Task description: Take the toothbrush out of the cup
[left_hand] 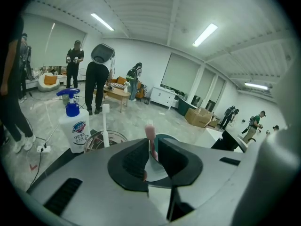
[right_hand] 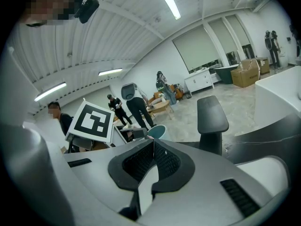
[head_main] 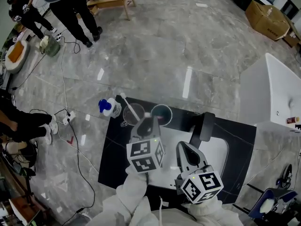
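Over black counter (head_main: 113, 164), left gripper (left_hand: 153, 144) straddles pink toothbrush (left_hand: 149, 130) (right gripper (right_hand: 153, 144) closed)

A black countertop (head_main: 117, 154) carries a soap bottle (head_main: 109, 108), a clear cup (head_main: 132, 114) and, seemingly, a teal cup (head_main: 162, 113).

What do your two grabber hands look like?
The left gripper and right gripper are grey with black ribbed pads. Each carries a white cube with black square markers and a green light. The sleeves are white.
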`<act>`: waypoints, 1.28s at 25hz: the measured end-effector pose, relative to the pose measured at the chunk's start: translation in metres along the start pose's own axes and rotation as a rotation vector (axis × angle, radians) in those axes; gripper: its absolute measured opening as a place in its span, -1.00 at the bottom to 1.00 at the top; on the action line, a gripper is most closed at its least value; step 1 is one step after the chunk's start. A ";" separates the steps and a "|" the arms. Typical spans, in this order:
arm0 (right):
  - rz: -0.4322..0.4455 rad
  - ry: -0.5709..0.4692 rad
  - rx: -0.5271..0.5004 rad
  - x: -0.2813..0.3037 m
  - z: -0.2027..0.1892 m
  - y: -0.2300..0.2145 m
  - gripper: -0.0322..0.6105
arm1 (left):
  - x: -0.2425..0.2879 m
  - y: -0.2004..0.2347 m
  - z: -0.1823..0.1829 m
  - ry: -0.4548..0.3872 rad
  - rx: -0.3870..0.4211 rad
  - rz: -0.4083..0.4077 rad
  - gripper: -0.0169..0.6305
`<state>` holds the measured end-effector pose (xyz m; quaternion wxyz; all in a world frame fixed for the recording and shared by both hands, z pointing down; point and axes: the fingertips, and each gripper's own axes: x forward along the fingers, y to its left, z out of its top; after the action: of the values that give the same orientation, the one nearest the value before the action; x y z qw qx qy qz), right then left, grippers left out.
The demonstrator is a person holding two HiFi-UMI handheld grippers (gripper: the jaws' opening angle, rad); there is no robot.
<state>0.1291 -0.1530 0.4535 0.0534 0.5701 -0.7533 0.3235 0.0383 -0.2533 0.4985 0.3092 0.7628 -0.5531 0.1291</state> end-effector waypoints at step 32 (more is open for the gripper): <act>-0.036 -0.046 -0.007 -0.017 0.010 -0.005 -0.83 | -0.027 -0.013 0.024 -0.089 0.050 -0.041 -0.88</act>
<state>0.1421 -0.1451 0.4399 0.0440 0.5908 -0.7450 0.3067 0.0370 -0.2446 0.4612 0.2677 0.7866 -0.5469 0.1025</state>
